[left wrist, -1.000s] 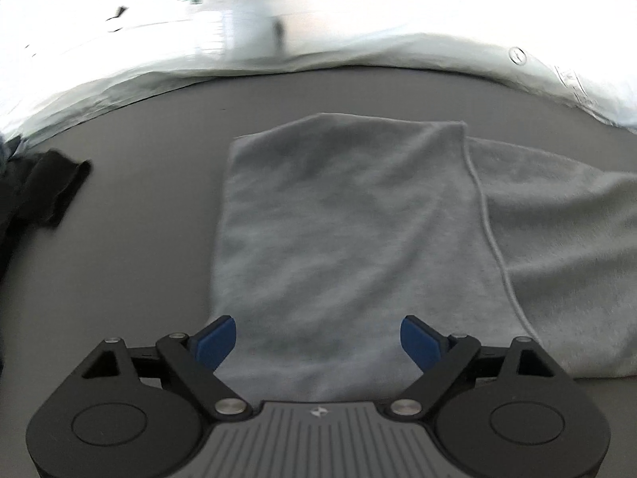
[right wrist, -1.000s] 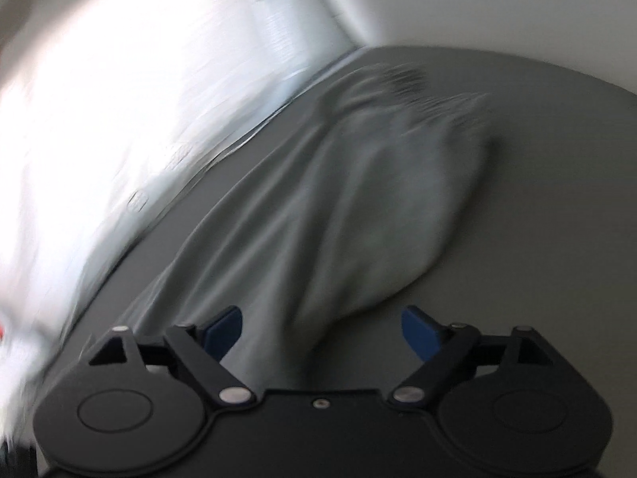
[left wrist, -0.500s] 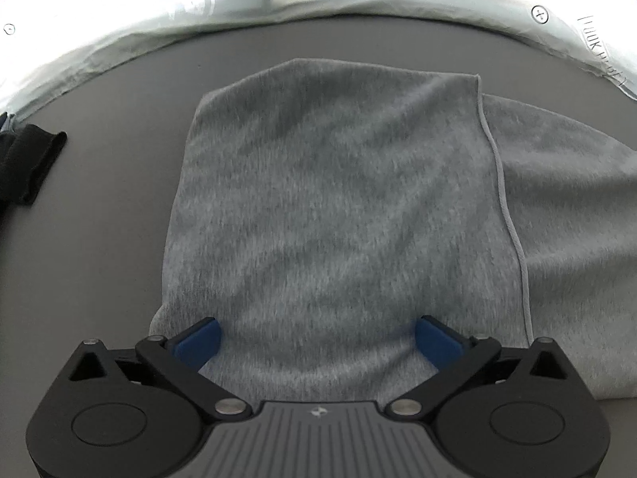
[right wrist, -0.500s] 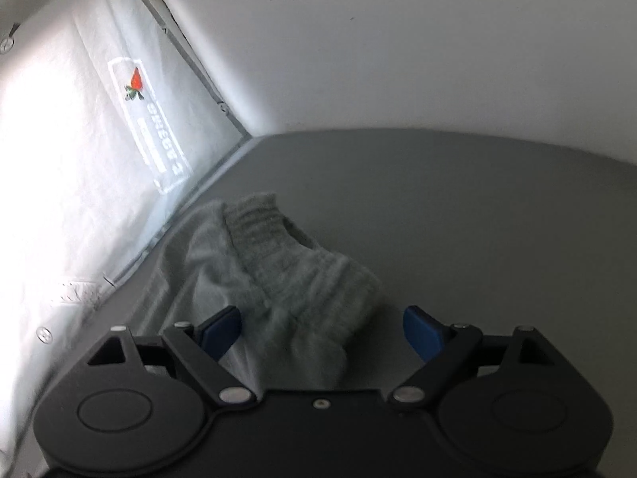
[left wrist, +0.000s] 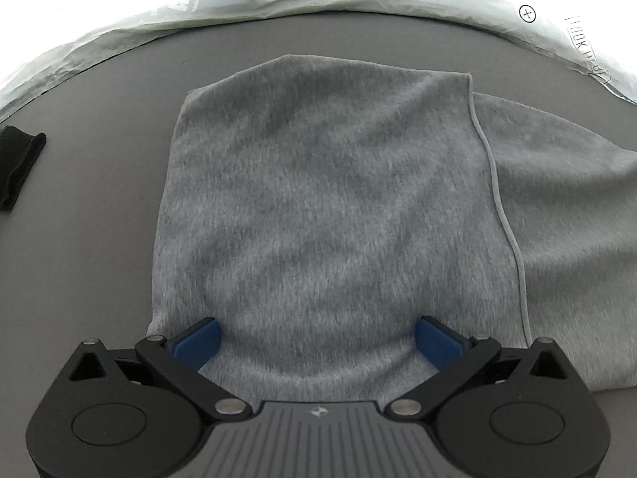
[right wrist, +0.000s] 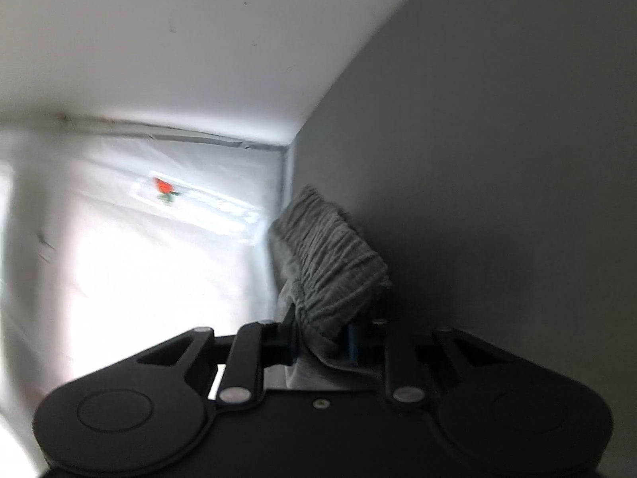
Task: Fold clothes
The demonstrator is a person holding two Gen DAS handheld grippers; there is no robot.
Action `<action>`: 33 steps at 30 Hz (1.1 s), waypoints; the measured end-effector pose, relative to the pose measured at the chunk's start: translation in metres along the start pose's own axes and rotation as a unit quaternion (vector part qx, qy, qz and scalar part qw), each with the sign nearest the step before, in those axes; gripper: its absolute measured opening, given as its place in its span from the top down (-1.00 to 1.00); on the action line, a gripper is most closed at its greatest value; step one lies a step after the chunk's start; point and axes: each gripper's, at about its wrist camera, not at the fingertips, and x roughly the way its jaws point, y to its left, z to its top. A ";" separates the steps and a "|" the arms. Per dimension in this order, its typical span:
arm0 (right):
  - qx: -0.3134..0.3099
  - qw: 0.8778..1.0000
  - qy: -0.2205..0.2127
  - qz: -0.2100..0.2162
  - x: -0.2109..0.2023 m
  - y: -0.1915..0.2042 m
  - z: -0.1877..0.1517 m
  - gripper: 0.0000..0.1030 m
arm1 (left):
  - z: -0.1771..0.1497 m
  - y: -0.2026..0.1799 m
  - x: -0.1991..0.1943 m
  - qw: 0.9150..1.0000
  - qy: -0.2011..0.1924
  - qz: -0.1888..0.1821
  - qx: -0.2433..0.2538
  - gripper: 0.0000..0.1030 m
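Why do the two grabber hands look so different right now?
The left gripper is wide open, its blue fingers far apart over the flat grey garment; the right gripper is shut, pinching the garment's ribbed waistband. The left holds nothing, while the right has bunched cloth between its fingers. The left view is level; the right view is tilted. Both are black with blue fingers.
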 end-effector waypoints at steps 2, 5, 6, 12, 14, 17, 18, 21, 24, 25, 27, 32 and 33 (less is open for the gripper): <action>0.029 0.999 0.015 0.032 0.001 0.001 -0.010 0.59 | -0.001 0.000 0.000 1.000 -0.002 0.001 -0.002 -1.00; 0.055 0.995 0.036 0.073 0.004 0.007 -0.026 0.59 | -0.001 0.000 0.000 1.000 -0.003 0.001 -0.002 -1.00; 0.065 0.993 0.043 0.086 0.004 0.008 -0.032 0.60 | -0.002 0.000 -0.001 1.000 -0.004 0.001 -0.003 -1.00; 0.047 0.987 0.119 0.098 0.017 0.026 -0.069 0.60 | -0.008 -0.003 -0.003 1.000 -0.022 0.003 -0.007 -1.00; 0.050 0.983 0.146 0.096 0.025 0.029 -0.085 0.60 | -0.012 -0.007 -0.007 1.000 -0.025 0.004 -0.007 -1.00; 0.055 0.976 0.189 0.090 0.036 0.030 -0.111 0.60 | -0.012 -0.009 -0.009 1.000 -0.025 0.003 -0.007 -1.00; 0.057 0.973 0.204 0.088 0.040 0.029 -0.120 0.60 | -0.013 -0.009 -0.010 1.000 -0.024 0.002 -0.006 -1.00; 0.073 0.964 0.241 0.079 0.047 0.024 -0.147 0.60 | -0.009 -0.006 -0.006 1.000 -0.026 0.001 -0.004 -1.00; 0.076 0.954 0.281 0.070 0.055 0.023 -0.173 0.60 | -0.011 -0.008 -0.007 1.000 -0.030 0.001 -0.004 -1.00; 0.075 0.950 0.294 0.066 0.057 0.023 -0.182 0.60 | -0.012 -0.009 -0.008 1.000 -0.031 0.001 -0.004 -1.00; 0.059 0.943 0.322 0.058 0.057 0.026 -0.196 0.60 | -0.013 -0.010 -0.009 1.000 -0.031 0.001 -0.004 -1.00; 0.013 0.925 0.379 0.022 0.068 0.027 -0.225 0.60 | -0.013 -0.009 -0.010 1.000 -0.031 0.000 -0.004 -1.00; 0.011 0.923 0.385 0.012 0.070 0.024 -0.229 0.60 | -0.012 -0.009 -0.010 1.000 -0.031 0.000 -0.004 -1.00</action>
